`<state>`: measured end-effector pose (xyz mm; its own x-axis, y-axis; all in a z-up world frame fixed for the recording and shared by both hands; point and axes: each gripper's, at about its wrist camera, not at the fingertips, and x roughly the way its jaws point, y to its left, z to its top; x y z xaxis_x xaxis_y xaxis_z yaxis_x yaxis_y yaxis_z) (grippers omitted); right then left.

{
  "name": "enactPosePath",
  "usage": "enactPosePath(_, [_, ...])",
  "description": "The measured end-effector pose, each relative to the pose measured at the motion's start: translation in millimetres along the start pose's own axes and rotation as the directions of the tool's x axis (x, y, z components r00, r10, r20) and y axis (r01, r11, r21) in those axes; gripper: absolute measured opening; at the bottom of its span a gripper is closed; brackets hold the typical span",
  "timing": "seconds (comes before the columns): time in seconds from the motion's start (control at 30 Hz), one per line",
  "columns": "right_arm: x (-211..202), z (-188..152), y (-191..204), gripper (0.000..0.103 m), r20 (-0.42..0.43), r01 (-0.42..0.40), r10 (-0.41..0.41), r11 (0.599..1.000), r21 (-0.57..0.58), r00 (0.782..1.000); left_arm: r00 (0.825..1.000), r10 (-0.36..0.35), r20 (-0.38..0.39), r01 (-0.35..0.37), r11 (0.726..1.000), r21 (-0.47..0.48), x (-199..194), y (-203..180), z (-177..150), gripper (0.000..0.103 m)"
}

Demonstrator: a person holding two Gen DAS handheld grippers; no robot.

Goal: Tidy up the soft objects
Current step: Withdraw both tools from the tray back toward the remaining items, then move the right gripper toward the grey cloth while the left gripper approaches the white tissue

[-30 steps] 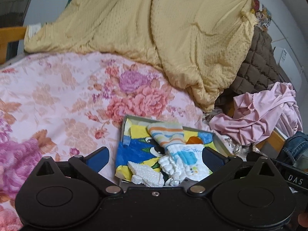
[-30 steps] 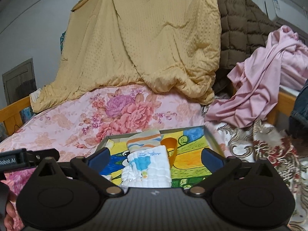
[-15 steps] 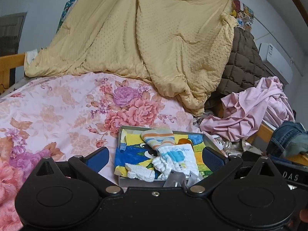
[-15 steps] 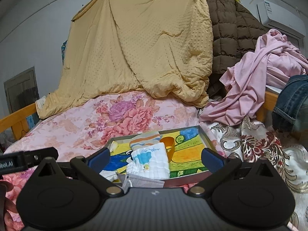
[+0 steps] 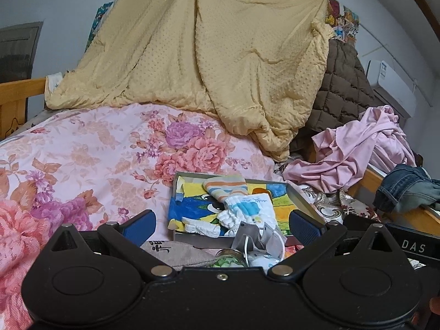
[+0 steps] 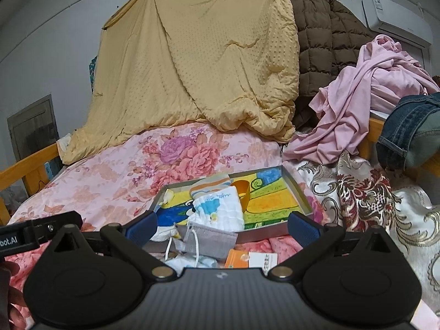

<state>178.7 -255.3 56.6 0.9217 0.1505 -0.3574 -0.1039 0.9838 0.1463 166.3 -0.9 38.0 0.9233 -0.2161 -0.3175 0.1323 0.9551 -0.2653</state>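
Both claws — left claw [image 5: 221, 224] and right claw [image 6: 222, 225] — hang with jaws spread wide, gripping nothing. The folded cloth [image 6: 220, 206] lies in the tray [image 6: 298, 189] on the bed [image 6: 110, 176] — a grey mask [image 6: 211, 238] draped over its near rim.

Quilt [image 5: 209, 63]: mustard yellow, dotted texture. Bedspread [image 5: 90, 151]: pale pink, rose and purple florals. Padded jacket [image 6: 324, 44]: brown, quilted. Crumpled garment [image 6: 365, 93]: lilac pink. Jeans [image 6: 409, 126]: blue denim. Tray [image 6: 299, 195]: grey rim, blue-yellow-green cartoon base. Sock [image 5: 225, 188]: orange, blue, cream stripes. Face mask [image 6: 211, 238]: grey. Gripper pads [image 5: 139, 224]: navy.
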Motion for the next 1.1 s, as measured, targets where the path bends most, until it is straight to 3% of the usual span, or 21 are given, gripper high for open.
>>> enactPosePath(0.73, [-29,-30,9,0.103,-0.087,0.038,-0.04,0.999,-0.027,0.995,1.0,-0.001,-0.022,0.002,0.999,0.034,-43,-7,-25,0.102])
enactPosePath(1.1, [-40,-44,19,0.103,-0.123,0.025,-0.033,0.998,-0.064,0.992,0.995,0.041,-0.095,-0.034,0.997,0.067,-56,-5,-38,0.102])
